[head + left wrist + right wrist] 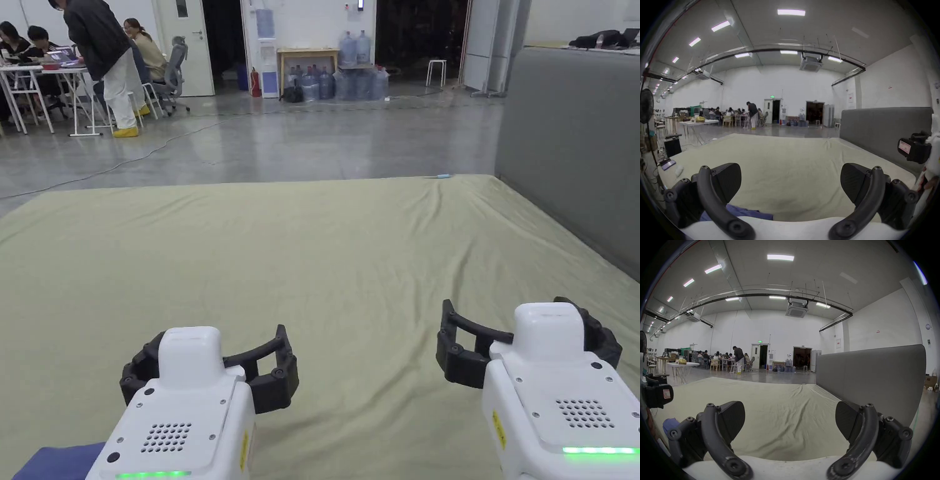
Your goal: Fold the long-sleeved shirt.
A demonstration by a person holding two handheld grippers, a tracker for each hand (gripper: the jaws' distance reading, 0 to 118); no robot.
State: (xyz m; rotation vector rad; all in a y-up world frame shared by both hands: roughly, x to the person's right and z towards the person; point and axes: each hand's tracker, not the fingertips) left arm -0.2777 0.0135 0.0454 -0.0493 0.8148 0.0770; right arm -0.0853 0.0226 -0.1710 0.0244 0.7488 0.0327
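A: While held over the green sheet (350, 250), clamped on anything, the left gripper (791, 181)?

B: On nothing. Fingers (727, 181) spread wide apart, with bare sheet in the gap.

A: And to the right of the left gripper?

B: The right gripper (790, 423), about level with it and well apart from it. Fingers spread wide there too, gripping nothing.

A: And the blue shirt (743, 212)?

B: Lying on the sheet, low at the near left side of the left gripper. From the left gripper view: peeking out beneath the left finger and running toward the middle, nearer than the gap, not within it. From the head view: just a dark-blue corner beside the left gripper's body, to its left. From the right gripper view: a small blue lump below the left gripper. Cannot tell whether touching the left finger or lying just under it. Too little in sight to make out sleeves or collar.

A: Farther out from the left gripper?

B: Far to its right, a grey padded panel (569, 144) along the sheet's edge. Straight beyond it, past the sheet, grey floor (281, 144); farther still and leftward, people at tables (44, 69); ahead by the wall, water bottles (350, 75).
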